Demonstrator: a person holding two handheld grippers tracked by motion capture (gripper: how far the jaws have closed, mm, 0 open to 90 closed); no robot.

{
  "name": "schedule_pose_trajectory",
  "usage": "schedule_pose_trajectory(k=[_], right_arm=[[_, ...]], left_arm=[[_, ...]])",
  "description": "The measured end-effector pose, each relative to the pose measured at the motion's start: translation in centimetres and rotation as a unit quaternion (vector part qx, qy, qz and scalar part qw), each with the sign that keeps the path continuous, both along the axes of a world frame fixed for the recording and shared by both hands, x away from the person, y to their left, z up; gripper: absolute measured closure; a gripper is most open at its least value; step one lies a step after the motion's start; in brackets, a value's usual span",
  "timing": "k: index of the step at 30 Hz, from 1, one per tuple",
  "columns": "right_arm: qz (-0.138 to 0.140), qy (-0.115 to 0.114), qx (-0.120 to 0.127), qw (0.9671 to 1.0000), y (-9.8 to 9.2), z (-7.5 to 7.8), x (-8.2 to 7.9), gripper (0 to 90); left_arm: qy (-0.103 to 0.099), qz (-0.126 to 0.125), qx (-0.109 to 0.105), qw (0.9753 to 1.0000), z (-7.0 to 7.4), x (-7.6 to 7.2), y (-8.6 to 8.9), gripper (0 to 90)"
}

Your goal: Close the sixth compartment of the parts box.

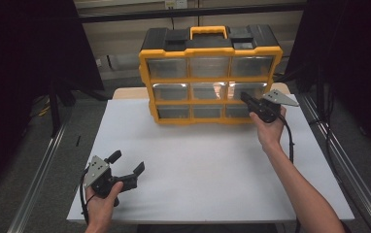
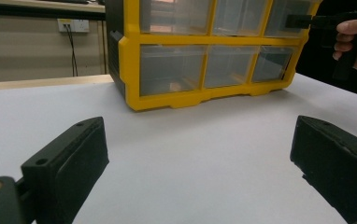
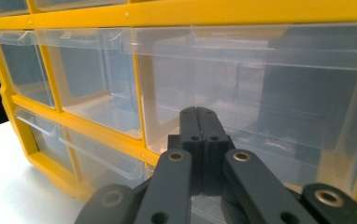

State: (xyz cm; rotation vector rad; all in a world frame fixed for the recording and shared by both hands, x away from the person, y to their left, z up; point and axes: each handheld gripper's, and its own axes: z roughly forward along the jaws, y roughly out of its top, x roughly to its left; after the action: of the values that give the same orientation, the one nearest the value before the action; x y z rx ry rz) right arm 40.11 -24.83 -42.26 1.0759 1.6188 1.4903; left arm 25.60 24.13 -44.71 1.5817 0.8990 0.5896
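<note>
Standing at the far edge of the white table (image 1: 208, 160), the yellow drawer cabinet (image 1: 210, 51) presents three rows of three clear drawers, with a black top and a yellow carry handle (image 1: 208, 31).

Right gripper (image 1: 245, 99): held in the person's right hand (image 1: 269, 127), raised off the table, with its tip at the front of the right-hand drawer in the middle row (image 1: 248, 90). In the right gripper view the two black jaws are pressed flat against each other with no gap, and their tip (image 3: 199, 114) lies against or just in front of the clear drawer front (image 3: 279, 88). Whether any part of the drawer is pinched between them cannot be told.

Left gripper (image 1: 127, 163): held in the left hand (image 1: 101, 206) low over the near left part of the table, well apart from the cabinet. Its jaws are spread wide with nothing between them; in the left gripper view bare white table surface (image 2: 190, 154) shows across the gap, with the cabinet (image 2: 204, 60) beyond.

A cable (image 1: 289, 141) trails from the right gripper along the forearm
</note>
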Motion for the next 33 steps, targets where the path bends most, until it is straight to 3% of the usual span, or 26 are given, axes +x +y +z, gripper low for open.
schedule_pose_trajectory(k=[3,5,8,16,21,24,31,33], right_arm=[[-0.002,0.002,0.004,1.0,0.04,-0.03,0.11,90.0],[-0.004,0.002,0.001,1.0,0.02,-0.05,0.2,90.0],[-0.005,0.002,0.001,1.0,0.03,-0.06,0.34,90.0],[-0.009,0.001,0.0,1.0,0.06,-0.02,0.51,90.0],[-0.019,0.002,-0.015,0.9997,0.29,0.16,0.53,90.0],[-0.017,0.005,-0.007,0.9998,0.2,0.11,0.5,90.0],[-0.007,0.007,0.013,0.9999,0.3,0.08,0.11,77.7],[-0.007,0.006,0.02,0.9998,0.26,0.17,-0.24,72.4]], left_arm=[[-0.002,0.0,0.003,1.0,0.04,-0.07,-0.02,4.2],[-0.003,-0.002,-0.006,1.0,0.03,-0.08,-0.14,4.2],[-0.001,-0.002,0.005,1.0,0.06,-0.08,-0.06,4.2],[0.001,-0.006,0.007,1.0,-0.01,-0.06,-0.22,4.2],[0.003,-0.002,-0.001,1.0,-0.07,0.01,-0.29,4.2],[0.002,-0.002,0.0,1.0,-0.07,0.02,-0.17,4.2],[0.004,0.001,-0.003,1.0,-0.19,0.26,-0.18,4.2],[0.005,-0.004,0.009,0.9999,-0.14,0.29,-0.08,4.2]])
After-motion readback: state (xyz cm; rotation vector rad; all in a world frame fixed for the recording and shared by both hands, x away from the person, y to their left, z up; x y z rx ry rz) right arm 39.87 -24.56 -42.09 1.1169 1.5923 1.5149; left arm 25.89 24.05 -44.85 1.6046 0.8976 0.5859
